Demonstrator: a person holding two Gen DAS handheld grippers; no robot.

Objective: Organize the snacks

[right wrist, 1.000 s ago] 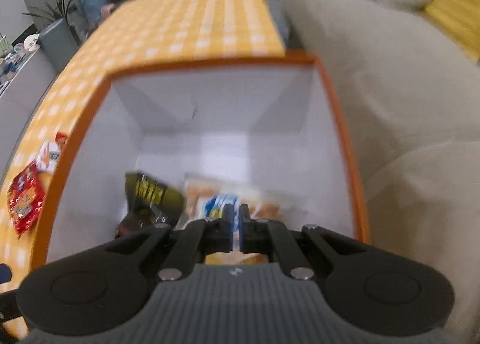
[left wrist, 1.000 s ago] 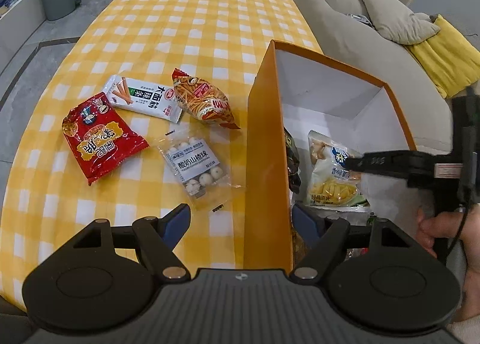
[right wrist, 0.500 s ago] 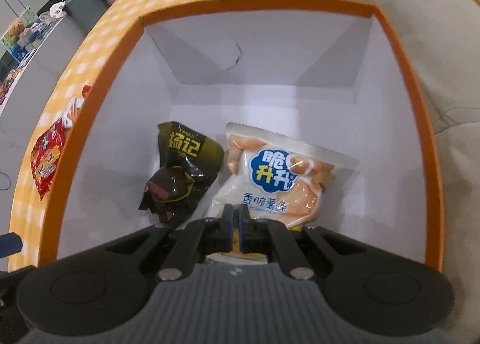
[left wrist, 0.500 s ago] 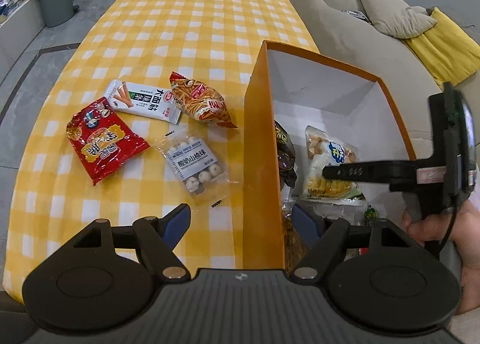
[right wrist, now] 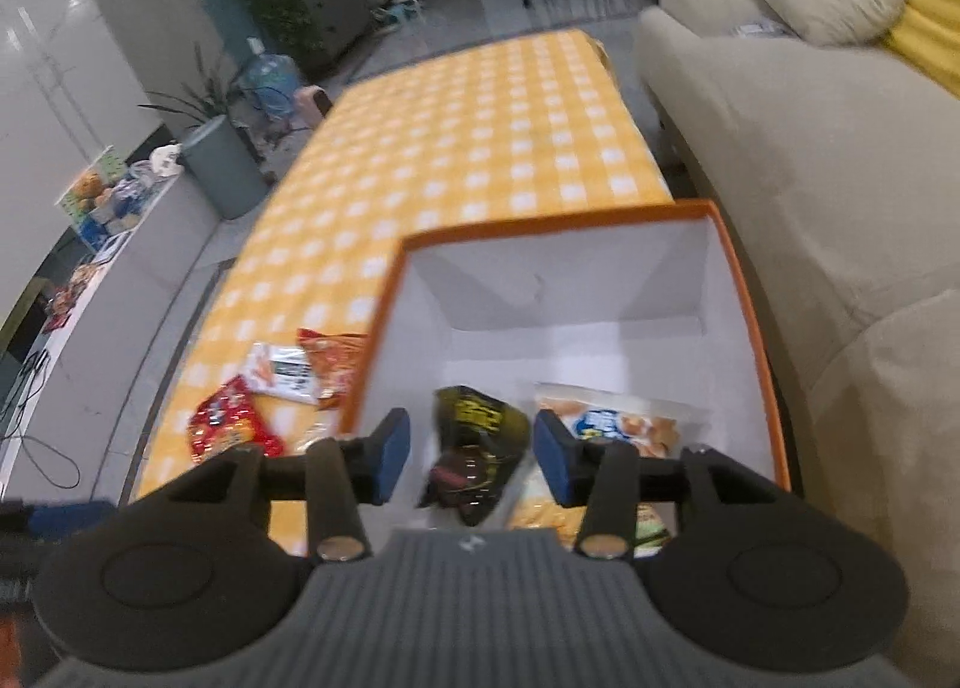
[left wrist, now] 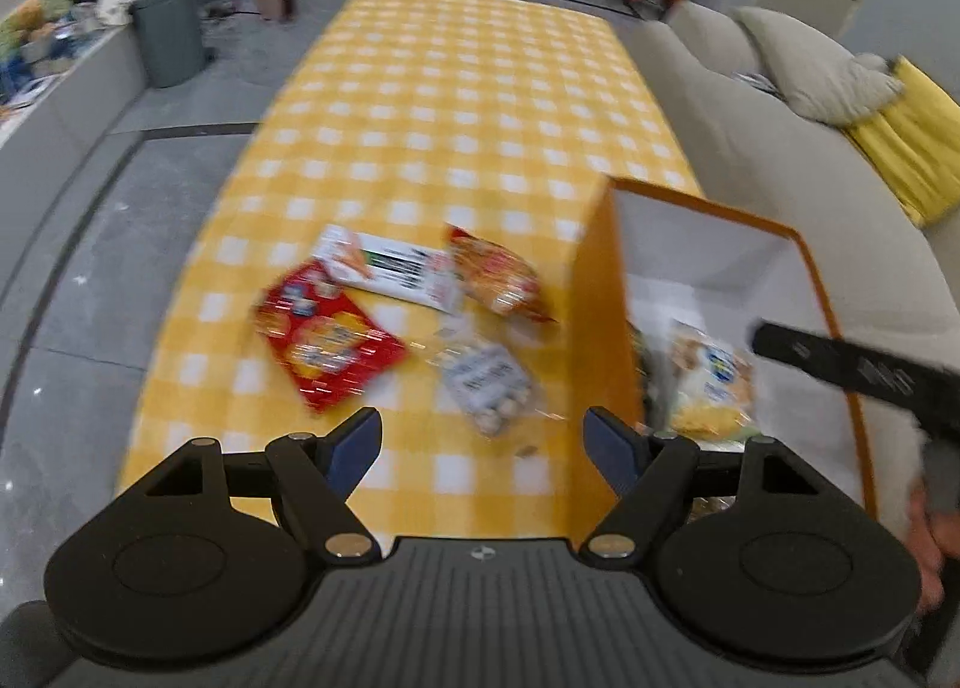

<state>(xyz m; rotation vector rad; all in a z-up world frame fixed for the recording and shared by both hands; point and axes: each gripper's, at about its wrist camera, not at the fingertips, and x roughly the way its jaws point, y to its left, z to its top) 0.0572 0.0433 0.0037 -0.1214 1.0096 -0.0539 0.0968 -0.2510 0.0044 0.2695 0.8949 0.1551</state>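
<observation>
A long table point(left wrist: 456, 106) with a yellow and white checked cloth fills the middle of a living room, with a grey bin point(left wrist: 168, 28) on the floor to its left and a beige sofa point(left wrist: 750, 148) along its right side.

Going left to right over the near end of the cloth, four snacks lie loose: a red packet point(left wrist: 327, 337), a white box point(left wrist: 390, 274) just behind it, an orange bag point(left wrist: 495, 280) touching the white box's right end, and a clear packet of pale balls point(left wrist: 489, 388) nearer the camera. Right of these stands an open orange box point(left wrist: 591, 328) with white inner walls. Inside it, in the right wrist view, a dark packet point(right wrist: 477, 436) lies at the left and a pale packet with a blue label point(right wrist: 606, 424) beside it on the right.

The left gripper point(left wrist: 483, 445) hangs above the near table edge, its jaws spread wide with nothing between them. The right gripper point(right wrist: 471, 451) is above the near part of the box; its jaws have just been opening and now stand apart, empty, with the two packets lying below them.
</observation>
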